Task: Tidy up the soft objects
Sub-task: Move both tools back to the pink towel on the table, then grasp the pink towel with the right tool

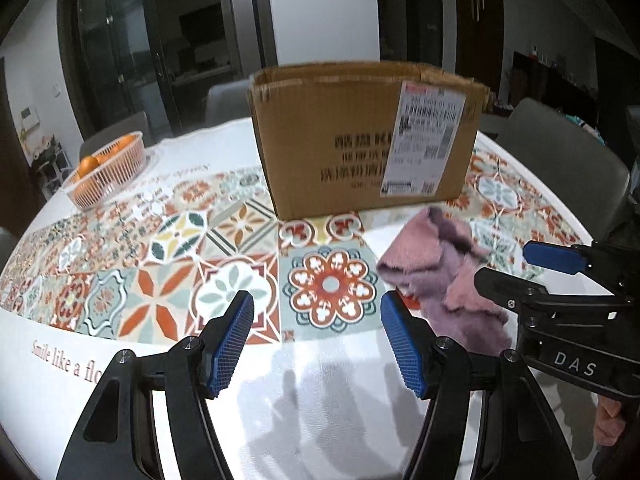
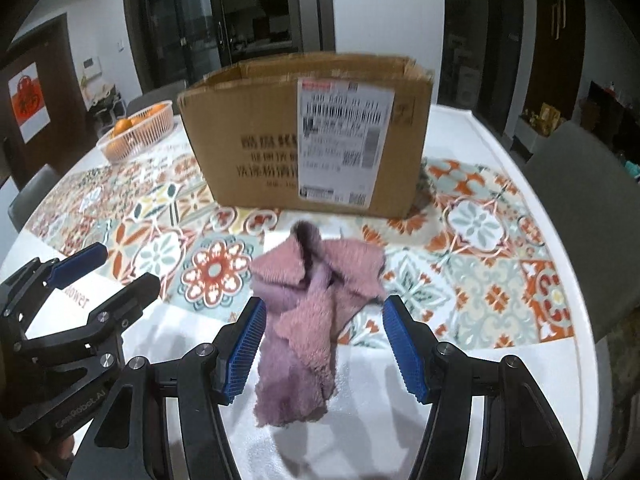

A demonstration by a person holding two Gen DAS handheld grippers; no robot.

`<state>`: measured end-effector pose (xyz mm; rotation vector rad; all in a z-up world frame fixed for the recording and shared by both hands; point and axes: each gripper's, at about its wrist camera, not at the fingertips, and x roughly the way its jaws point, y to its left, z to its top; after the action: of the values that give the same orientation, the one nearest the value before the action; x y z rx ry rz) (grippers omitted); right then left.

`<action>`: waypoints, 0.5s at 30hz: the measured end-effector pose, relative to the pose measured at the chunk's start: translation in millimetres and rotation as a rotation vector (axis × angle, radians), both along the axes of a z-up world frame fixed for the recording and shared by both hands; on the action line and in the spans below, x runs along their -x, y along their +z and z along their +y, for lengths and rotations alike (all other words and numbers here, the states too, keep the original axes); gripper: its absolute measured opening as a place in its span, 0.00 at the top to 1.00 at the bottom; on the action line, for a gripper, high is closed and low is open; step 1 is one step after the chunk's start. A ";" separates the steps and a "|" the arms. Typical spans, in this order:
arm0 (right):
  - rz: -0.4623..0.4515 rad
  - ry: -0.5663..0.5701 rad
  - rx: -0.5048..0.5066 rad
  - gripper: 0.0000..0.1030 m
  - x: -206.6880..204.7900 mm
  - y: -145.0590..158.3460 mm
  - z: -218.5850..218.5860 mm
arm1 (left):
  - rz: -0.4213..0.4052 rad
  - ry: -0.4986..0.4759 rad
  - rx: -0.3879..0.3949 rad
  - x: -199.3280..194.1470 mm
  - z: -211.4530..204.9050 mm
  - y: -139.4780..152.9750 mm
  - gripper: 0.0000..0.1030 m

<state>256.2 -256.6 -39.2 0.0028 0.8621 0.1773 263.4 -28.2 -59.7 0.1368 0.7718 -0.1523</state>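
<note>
The pink fleece cloth (image 2: 312, 320) lies crumpled on the counter (image 2: 500, 360), in the lower centre of the right wrist view, directly ahead of the right gripper (image 2: 324, 346). That gripper stands wide, one blue pad on each side of the cloth; whether either pad touches it cannot be told. The cloth's long axis runs from the gripper toward the cardboard box (image 2: 304, 140), which stands open-topped in the upper centre, just beyond the cloth.

In the left wrist view the cloth (image 1: 440, 280) sits right of centre, off to the side of the left gripper (image 1: 318, 346), which is also wide and holds nothing. The right gripper is judged the nearer one.
</note>
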 end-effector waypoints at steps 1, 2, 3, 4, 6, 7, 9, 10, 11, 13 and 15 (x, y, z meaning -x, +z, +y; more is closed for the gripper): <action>0.011 0.003 -0.004 0.40 -1.7 -4.1 0.5 | 0.011 -0.002 0.001 -1.8 0.2 -3.3 0.37; 0.020 0.004 -0.006 0.40 -2.9 -7.8 0.9 | 0.022 -0.006 0.005 -3.6 0.7 -7.2 0.37; 0.033 0.004 -0.008 0.40 -4.7 -12.3 1.6 | 0.031 -0.007 0.007 -5.3 1.2 -9.7 0.37; 0.039 0.006 -0.011 0.40 -5.8 -14.7 2.0 | 0.038 -0.006 0.009 -6.6 2.0 -12.0 0.37; 0.052 0.008 -0.010 0.40 -8.9 -20.6 3.3 | 0.050 -0.006 0.015 -9.1 3.6 -16.1 0.37; 0.058 0.007 -0.010 0.40 -10.5 -23.1 4.1 | 0.056 -0.006 0.017 -10.5 4.0 -17.9 0.37; 0.071 0.010 -0.015 0.40 -14.6 -27.6 5.1 | 0.060 -0.007 0.017 -13.5 5.5 -20.8 0.37; 0.076 0.010 -0.016 0.40 -16.6 -29.6 5.7 | 0.062 -0.008 0.015 -15.0 6.0 -22.2 0.37; 0.079 0.012 -0.015 0.40 -18.6 -31.5 6.6 | 0.064 -0.009 0.014 -16.8 6.4 -23.4 0.37; 0.081 0.014 -0.006 0.41 -21.7 -34.6 9.0 | 0.068 -0.011 0.013 -19.7 6.7 -25.7 0.37; 0.089 0.019 0.008 0.45 -23.7 -38.1 11.4 | 0.071 -0.017 0.009 -22.1 6.6 -27.6 0.37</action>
<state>280.0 -245.2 -77.3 -0.0044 0.9516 0.1924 285.5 -21.6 -87.3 0.1304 0.8405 -0.1772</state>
